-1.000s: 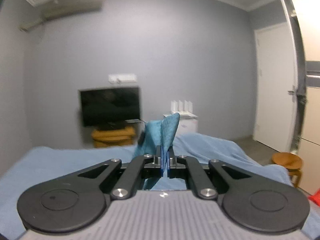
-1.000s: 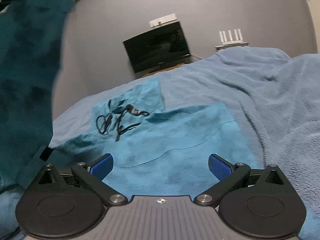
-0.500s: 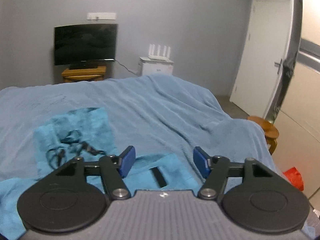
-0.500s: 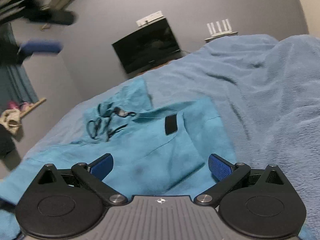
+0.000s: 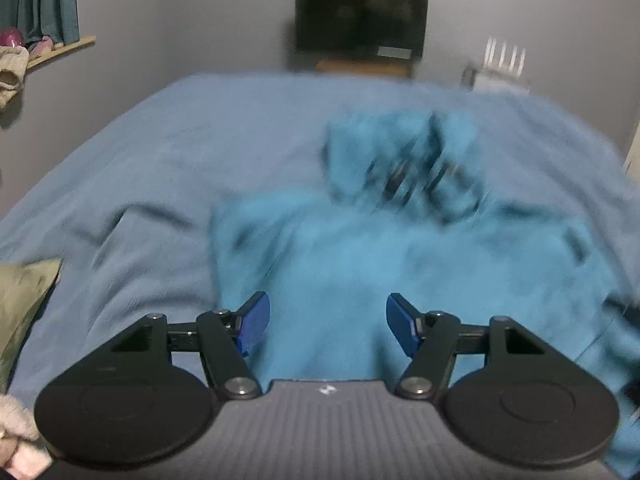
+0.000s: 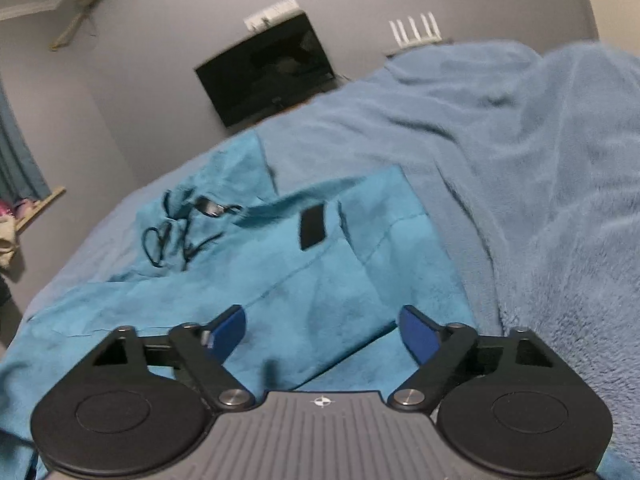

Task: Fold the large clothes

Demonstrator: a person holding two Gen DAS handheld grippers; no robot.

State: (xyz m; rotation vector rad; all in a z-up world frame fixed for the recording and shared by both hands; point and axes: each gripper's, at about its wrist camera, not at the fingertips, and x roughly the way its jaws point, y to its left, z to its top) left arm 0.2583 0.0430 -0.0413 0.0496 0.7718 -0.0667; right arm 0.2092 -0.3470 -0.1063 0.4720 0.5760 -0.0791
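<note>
A large teal hooded garment [image 5: 360,272] lies spread on the blue bed, its hood [image 5: 400,152] at the far end; the left wrist view is blurred. My left gripper [image 5: 328,328] hovers open over the garment's body, nothing between its pads. In the right wrist view the same garment [image 6: 280,280] shows black drawstrings [image 6: 180,232] and a black patch [image 6: 313,227] on a folded-over sleeve. My right gripper [image 6: 322,332] is low over a folded edge of the garment. Its jaws are closing and the pads press on nothing.
A blue fleece blanket [image 6: 540,160] covers the bed and bunches up at the right. An olive pillow [image 5: 20,304] lies at the bed's left edge. A dark TV [image 6: 266,70] and a white router [image 6: 416,32] stand by the far wall. Fingers [image 5: 16,440] show at bottom left.
The left gripper let go of the raised teal cloth, opened, and swung down over the garment, which now lies flat. The right gripper's jaws have narrowed.
</note>
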